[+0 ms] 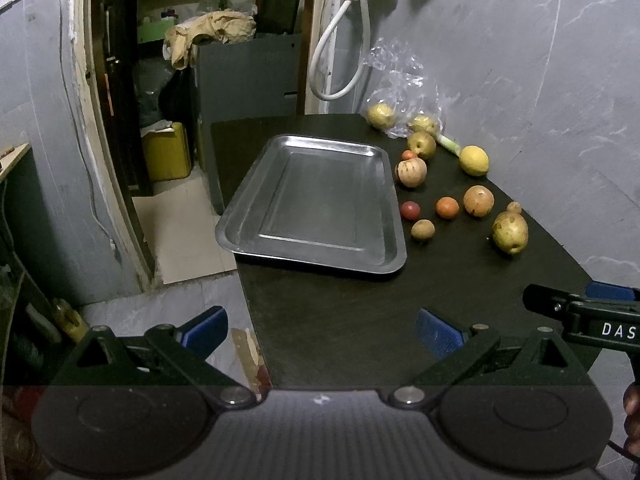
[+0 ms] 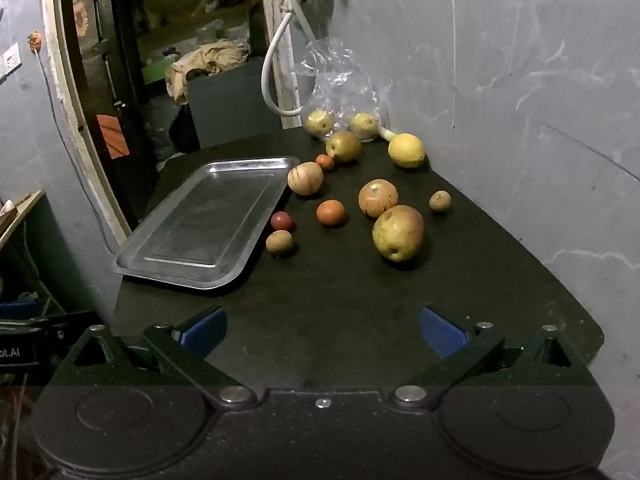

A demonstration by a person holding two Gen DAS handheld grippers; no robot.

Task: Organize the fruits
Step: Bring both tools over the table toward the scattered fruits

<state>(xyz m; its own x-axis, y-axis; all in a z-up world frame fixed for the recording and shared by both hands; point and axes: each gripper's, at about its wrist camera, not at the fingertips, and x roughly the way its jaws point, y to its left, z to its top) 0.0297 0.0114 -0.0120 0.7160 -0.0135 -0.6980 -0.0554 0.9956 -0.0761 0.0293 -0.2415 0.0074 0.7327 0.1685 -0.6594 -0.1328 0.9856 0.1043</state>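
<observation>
Fruits lie loose right of the empty steel tray (image 2: pixel 200 216); nearest pear (image 2: pixel 398 233) sits ahead of your right gripper (image 2: pixel 322 330), closer than the left gripper (image 1: pixel 320 330). Both wide open, empty.

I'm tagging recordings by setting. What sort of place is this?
Probably a home kitchen corner or utility nook: a dark counter against grey walls, a metal tray beside loose fruit, and a doorway to a cluttered storeroom.

Grey marbled wall (image 2: pixel 520 80), dark table (image 2: pixel 340 288), open doorway (image 1: pixel 180 80), pale floor tiles (image 1: pixel 184 232), dim light
</observation>
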